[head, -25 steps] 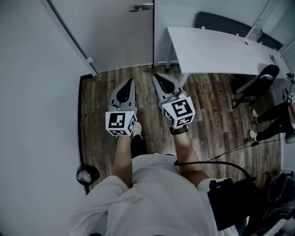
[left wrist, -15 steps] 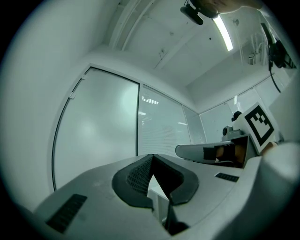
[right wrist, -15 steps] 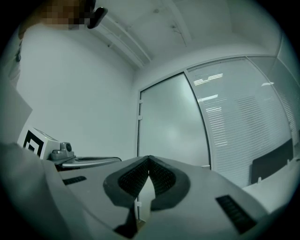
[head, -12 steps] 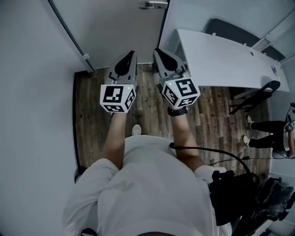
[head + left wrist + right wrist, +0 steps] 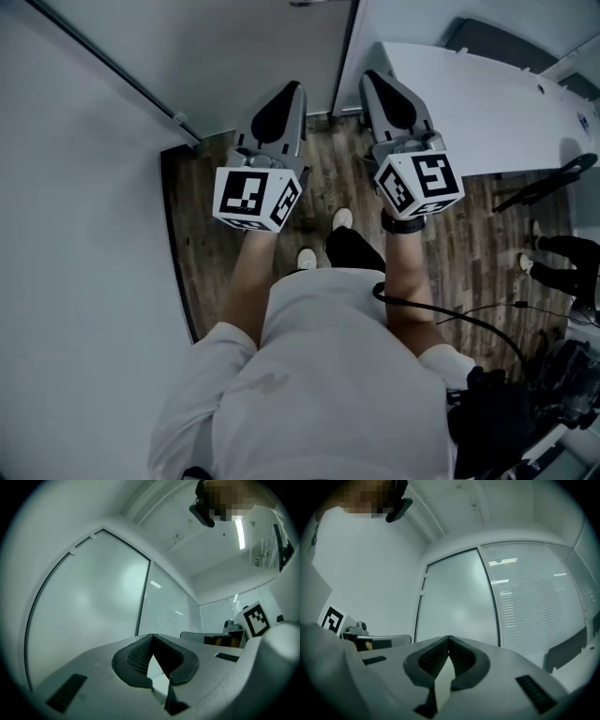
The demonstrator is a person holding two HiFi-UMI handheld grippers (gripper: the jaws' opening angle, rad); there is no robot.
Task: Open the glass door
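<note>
The frosted glass door (image 5: 253, 47) stands closed straight ahead, with a dark frame line on its left and its metal handle (image 5: 314, 3) just showing at the top edge. My left gripper (image 5: 292, 86) and right gripper (image 5: 372, 77) are held side by side, pointing at the door's lower right part, apart from it. Both are shut with nothing between the pads. In the left gripper view, the shut left gripper (image 5: 151, 637) faces the door pane (image 5: 93, 597). The right gripper (image 5: 449, 638) is likewise shut before the door pane (image 5: 457, 602).
A plain wall (image 5: 75, 234) runs along the left. A white desk (image 5: 487, 94) stands to the right of the door, with a chair (image 5: 553, 178) and another person's legs (image 5: 562, 258) beyond it. A glass wall with blinds (image 5: 534, 597) adjoins the door. A black bag (image 5: 506, 422) hangs at my right side.
Both grippers have moved forward towards the door as the person walked. The door is closer and its handle has slid to the top edge of the head view. Both stayed shut.
</note>
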